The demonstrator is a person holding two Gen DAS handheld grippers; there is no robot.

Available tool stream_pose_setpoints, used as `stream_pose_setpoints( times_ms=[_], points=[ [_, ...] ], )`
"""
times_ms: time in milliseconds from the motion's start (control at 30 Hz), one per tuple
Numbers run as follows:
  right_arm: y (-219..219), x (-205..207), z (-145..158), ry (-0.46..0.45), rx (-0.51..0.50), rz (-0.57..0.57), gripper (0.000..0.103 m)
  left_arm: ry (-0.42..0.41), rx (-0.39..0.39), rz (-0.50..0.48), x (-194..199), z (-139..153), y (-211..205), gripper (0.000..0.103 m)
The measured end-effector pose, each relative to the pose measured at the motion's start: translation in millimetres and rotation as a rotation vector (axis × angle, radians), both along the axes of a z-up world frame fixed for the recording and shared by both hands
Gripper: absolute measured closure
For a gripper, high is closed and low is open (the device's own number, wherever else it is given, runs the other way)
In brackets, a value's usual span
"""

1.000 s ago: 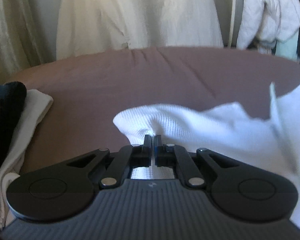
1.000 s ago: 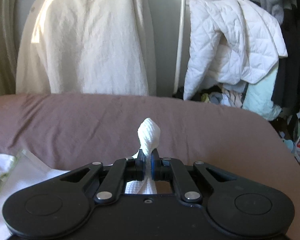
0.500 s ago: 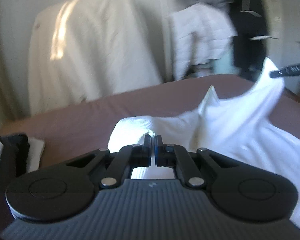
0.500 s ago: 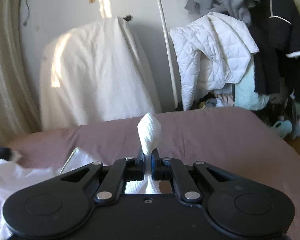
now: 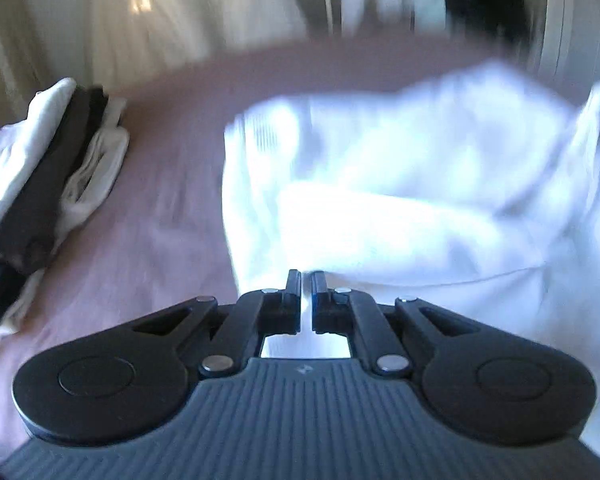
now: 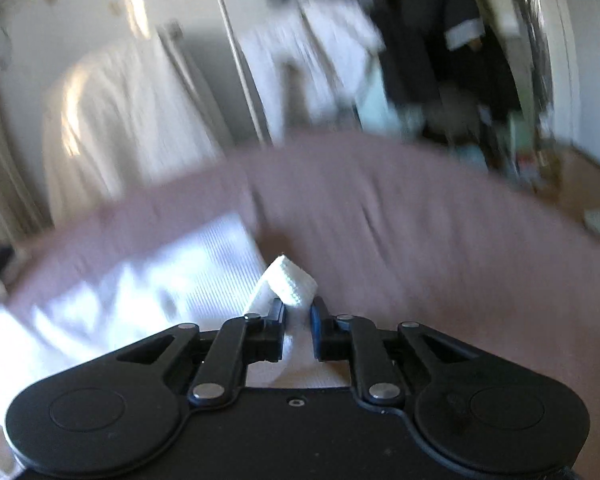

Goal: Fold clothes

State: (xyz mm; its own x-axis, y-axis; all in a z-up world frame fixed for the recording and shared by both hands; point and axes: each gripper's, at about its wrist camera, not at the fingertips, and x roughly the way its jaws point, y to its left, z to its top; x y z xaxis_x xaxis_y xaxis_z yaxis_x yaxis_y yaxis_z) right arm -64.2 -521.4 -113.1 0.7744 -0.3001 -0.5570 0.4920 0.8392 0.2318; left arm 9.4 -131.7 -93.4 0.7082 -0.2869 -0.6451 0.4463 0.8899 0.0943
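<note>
A white waffle-knit garment (image 5: 400, 168) lies spread over the mauve bed (image 5: 160, 208), blurred by motion. My left gripper (image 5: 306, 280) is shut on its near edge, with white cloth between the jaws. In the right wrist view the same garment (image 6: 172, 280) stretches to the left over the bed (image 6: 420, 240). My right gripper (image 6: 297, 308) is shut on a folded tab of the garment's edge that sticks up between the fingers. Both grippers are low over the bed.
A stack of folded clothes (image 5: 56, 160), white and black, lies on the bed at the left. Behind the bed stand a chair draped in cream cloth (image 6: 132, 128), a pole (image 6: 240, 60) and hanging coats (image 6: 420, 40).
Both grippers have swung down toward the bed with the garment still held. The garment has gone from lifted to spread over the bed. The views now tilt downward and are blurred.
</note>
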Motion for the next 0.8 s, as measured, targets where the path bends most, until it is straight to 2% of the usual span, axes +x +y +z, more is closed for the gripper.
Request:
stream_pose_setpoints(
  times_ms=[67,100,167,333,400,433,467,500,567,667,700,767,800],
  points=[
    [-10.1,-3.8,-4.7,0.025,0.065,-0.008,0.087,0.028,0.092,0.011,-5.5,-11.8,-6.9,0.099],
    [-15.0,-6.3,-3.9,0.028,0.090,-0.001,0.087,0.036,0.098,0.020,-5.8,-11.9,-5.8,0.099],
    [-21.6,-10.2,-1.2,0.052,0.108,0.039,0.087,0.042,0.049,0.046,0.3,-2.4,5.0,0.099],
    [-16.3,-20.7,1.1,0.120,0.041,0.142,0.084,0.074,-0.039,0.075,14.3,1.1,21.0,0.099],
    [-13.4,-25.1,2.4,0.130,0.009,0.182,0.077,0.098,-0.121,0.062,11.3,-1.4,22.9,0.097],
    [-9.5,-25.8,6.4,0.125,-0.024,0.200,0.070,0.115,-0.152,0.061,5.7,-1.1,20.9,0.091],
    [-5.6,-26.7,11.1,0.113,-0.052,0.209,0.062,0.129,-0.160,0.068,1.4,0.3,17.7,0.086],
    [-1.8,-27.5,15.8,0.101,-0.080,0.218,0.060,0.136,-0.155,0.078,1.0,1.2,15.4,0.078],
    [2.1,-27.2,26.2,0.066,-0.097,0.228,0.057,0.145,-0.159,0.090,0.3,4.2,12.7,0.078],
    [-0.1,-26.8,39.0,-0.013,0.040,0.189,0.055,0.179,-0.227,0.063,0.6,9.5,15.4,0.072],
    [-1.1,-25.2,40.3,-0.035,0.098,0.193,0.054,0.199,-0.223,0.058,0.9,9.4,14.5,0.068],
    [-1.3,-20.7,42.7,-0.067,0.198,0.209,0.051,0.239,-0.162,0.087,2.0,6.7,9.3,0.065],
    [1.8,-16.6,43.1,-0.058,0.218,0.232,0.050,0.259,-0.125,0.104,2.9,4.6,6.2,0.065]
  ],
)
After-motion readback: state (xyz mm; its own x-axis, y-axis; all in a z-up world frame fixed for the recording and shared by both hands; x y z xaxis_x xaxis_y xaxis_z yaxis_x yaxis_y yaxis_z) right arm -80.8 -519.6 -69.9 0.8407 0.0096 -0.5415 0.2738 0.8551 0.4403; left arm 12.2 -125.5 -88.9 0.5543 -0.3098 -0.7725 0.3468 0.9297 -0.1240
